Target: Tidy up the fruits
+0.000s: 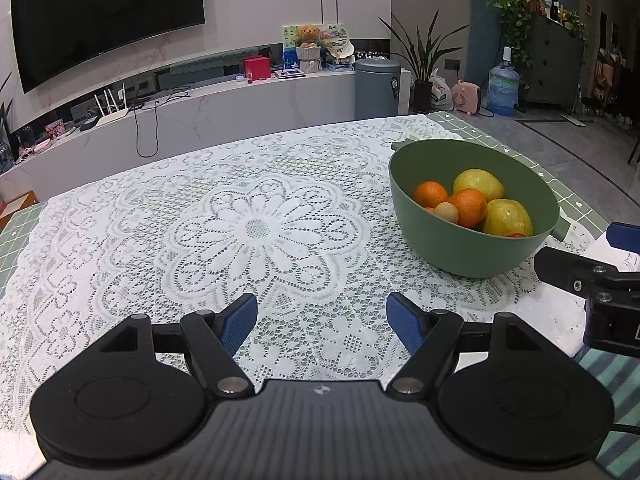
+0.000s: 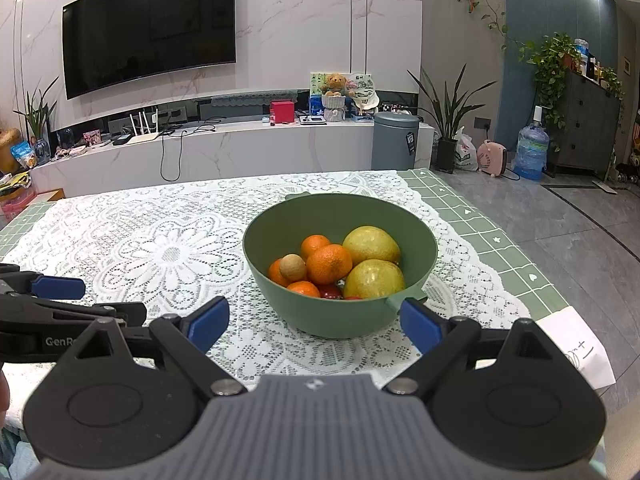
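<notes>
The left claw (image 1: pixel 322 322) gapes wide and empty above the lace-covered bench (image 1: pixel 200 220). The right claw (image 2: pixel 315 326) is equally wide, holding nothing, just before the green bowl (image 2: pixel 280 308) of fruit (image 2: pixel 332 264).

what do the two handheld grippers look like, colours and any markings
Both match. The left gripper and right gripper each have a ribbed grey body with a small round emblem, two black disc-shaped hubs, black link arms with silver pivot pins, and jaws faced with blue pads. White lettering starting "GenR" shows on the left gripper's side in the right wrist view.

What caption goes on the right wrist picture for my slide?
Open right gripper faces a round green bowl of oranges and yellow pears on a white lace tablecloth.
</notes>
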Available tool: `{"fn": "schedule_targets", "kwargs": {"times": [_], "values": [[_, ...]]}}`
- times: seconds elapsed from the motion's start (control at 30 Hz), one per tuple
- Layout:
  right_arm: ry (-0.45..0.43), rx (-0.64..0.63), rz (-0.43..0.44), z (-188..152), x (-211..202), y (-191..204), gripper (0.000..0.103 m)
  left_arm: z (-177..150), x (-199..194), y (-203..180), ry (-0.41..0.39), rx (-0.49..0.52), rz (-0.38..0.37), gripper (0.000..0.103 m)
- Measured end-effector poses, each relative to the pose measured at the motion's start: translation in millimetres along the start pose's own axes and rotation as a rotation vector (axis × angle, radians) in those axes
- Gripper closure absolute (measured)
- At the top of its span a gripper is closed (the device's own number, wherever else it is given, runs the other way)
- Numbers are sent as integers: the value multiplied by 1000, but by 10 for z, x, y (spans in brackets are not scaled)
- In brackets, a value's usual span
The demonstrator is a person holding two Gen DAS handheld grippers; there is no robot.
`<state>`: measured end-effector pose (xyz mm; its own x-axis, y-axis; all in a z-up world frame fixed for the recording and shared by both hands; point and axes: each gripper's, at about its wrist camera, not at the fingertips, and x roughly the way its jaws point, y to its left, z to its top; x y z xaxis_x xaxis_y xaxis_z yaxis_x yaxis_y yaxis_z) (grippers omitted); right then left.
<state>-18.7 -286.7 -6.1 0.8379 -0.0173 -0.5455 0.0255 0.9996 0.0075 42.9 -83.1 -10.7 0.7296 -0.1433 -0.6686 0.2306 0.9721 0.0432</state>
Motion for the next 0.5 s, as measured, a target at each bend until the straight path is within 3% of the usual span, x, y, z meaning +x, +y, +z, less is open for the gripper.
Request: {"fn": "schedule_targets", "kwargs": {"times": [0.5], "values": [[3, 0, 2, -4, -12, 14, 14, 2, -17, 12, 1, -7, -2, 17]]}}
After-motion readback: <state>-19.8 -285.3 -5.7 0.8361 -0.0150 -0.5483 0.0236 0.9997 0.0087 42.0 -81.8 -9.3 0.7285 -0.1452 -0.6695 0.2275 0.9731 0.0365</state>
